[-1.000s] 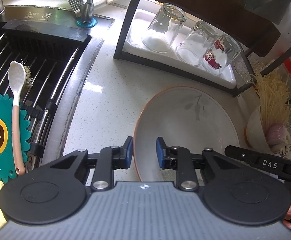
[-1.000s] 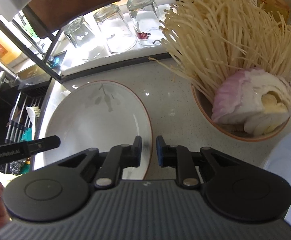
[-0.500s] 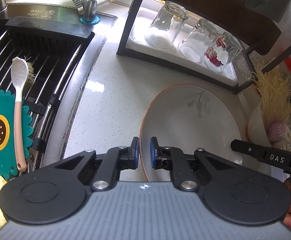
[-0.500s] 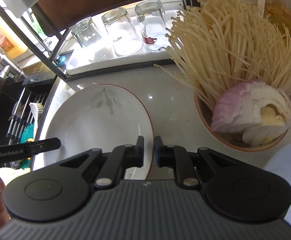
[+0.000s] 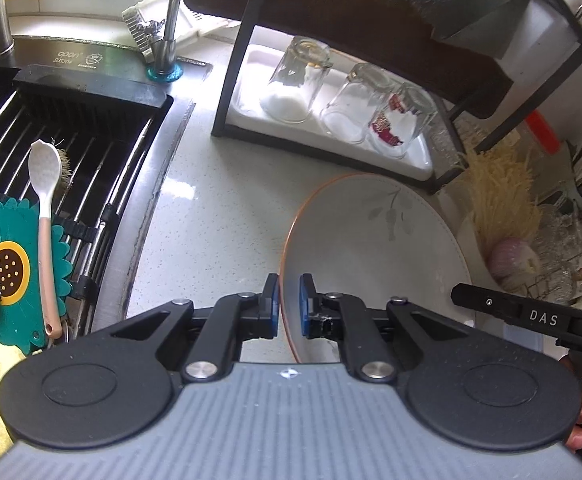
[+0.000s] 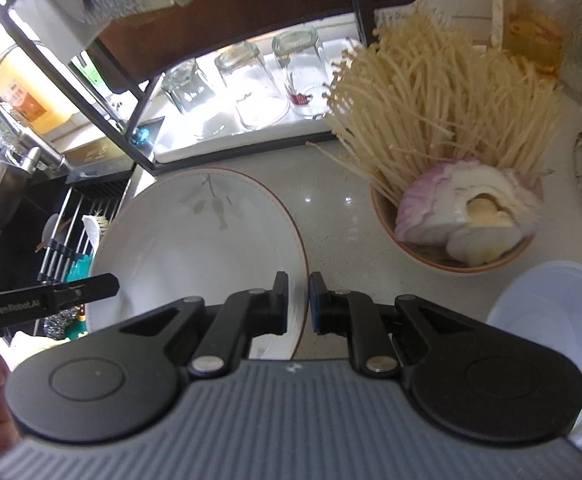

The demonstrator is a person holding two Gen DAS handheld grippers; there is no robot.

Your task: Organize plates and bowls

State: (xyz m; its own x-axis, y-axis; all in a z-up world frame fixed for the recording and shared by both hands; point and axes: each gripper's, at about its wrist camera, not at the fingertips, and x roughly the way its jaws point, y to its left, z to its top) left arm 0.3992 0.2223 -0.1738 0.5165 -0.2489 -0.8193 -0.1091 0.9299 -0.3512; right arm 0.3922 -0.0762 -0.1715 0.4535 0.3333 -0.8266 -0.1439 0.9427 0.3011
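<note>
While both grippers pinch opposite rims of plate (image 5: 375,248) above counter (image 5: 211,200) — left gripper (image 5: 289,306), right gripper (image 6: 298,304) — uneven pull risks slip onto bowl (image 6: 443,258).

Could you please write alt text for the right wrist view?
The right hand-held gripper pinches the right rim of a white plate on a pale counter. A bowl of enoki mushrooms and onion sits right; upturned glasses stand behind.
</note>
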